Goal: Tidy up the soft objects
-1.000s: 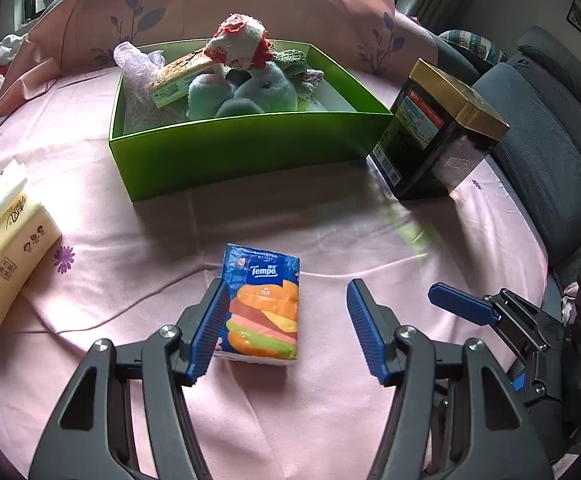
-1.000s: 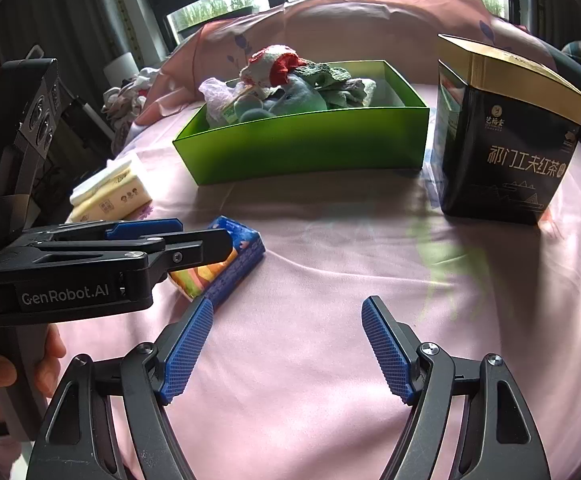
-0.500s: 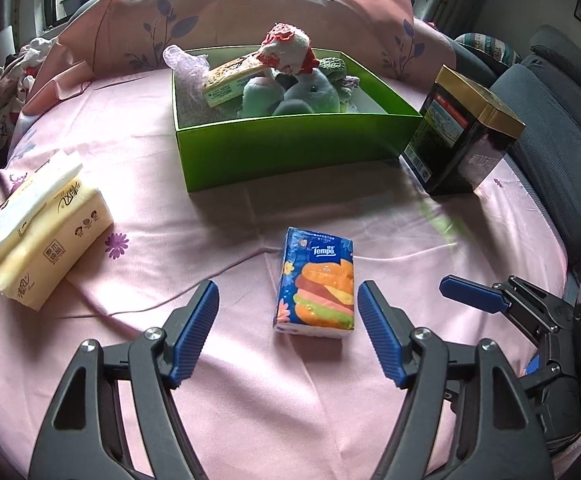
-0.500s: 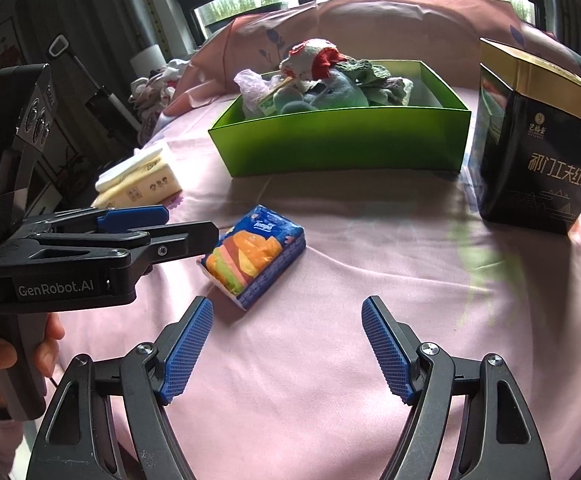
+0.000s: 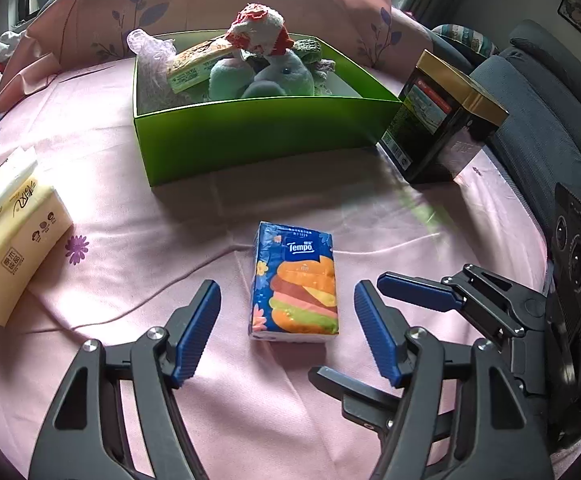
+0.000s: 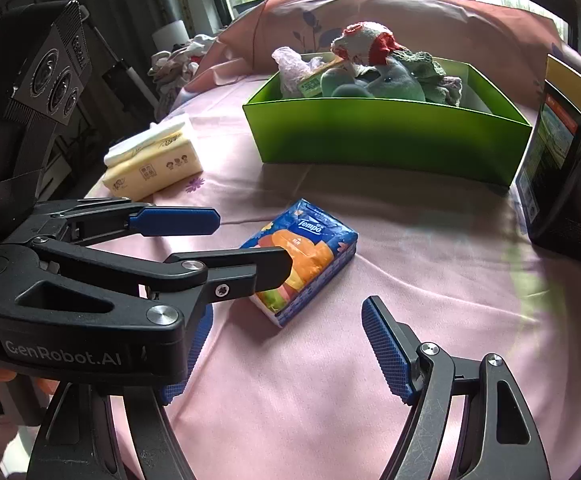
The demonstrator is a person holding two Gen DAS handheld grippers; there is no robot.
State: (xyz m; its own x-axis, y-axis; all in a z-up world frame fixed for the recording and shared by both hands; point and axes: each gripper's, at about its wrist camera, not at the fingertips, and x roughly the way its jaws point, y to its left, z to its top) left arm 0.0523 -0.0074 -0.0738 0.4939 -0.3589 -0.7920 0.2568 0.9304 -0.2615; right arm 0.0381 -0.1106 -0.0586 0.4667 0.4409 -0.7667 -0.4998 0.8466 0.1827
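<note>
A blue Tempo tissue pack [image 5: 294, 284] with a burger picture lies flat on the pink cloth. My left gripper [image 5: 286, 286] straddles it. The jaws are closing, but both blue pads still stand clear of the pack's sides. In the right wrist view the same pack [image 6: 310, 240] lies beyond the left gripper [image 6: 250, 240], which crosses in from the left. My right gripper [image 6: 288, 320] hangs open and empty just short of the pack, its left finger partly hidden. The green box [image 5: 266, 136] behind holds plush toys [image 5: 278, 76] and cloths.
A yellow soft tissue pack [image 5: 10, 248] lies at the left of the table. A black and gold tin [image 5: 442, 120] stands right of the green box. A pink pillow [image 5: 210, 0] lies behind it, and a grey sofa [image 5: 550, 120] runs along the right edge.
The Tempo pack went from beside the left finger to the middle of the left gripper's gap. The right gripper has drifted closer to the left one, which now covers its left finger.
</note>
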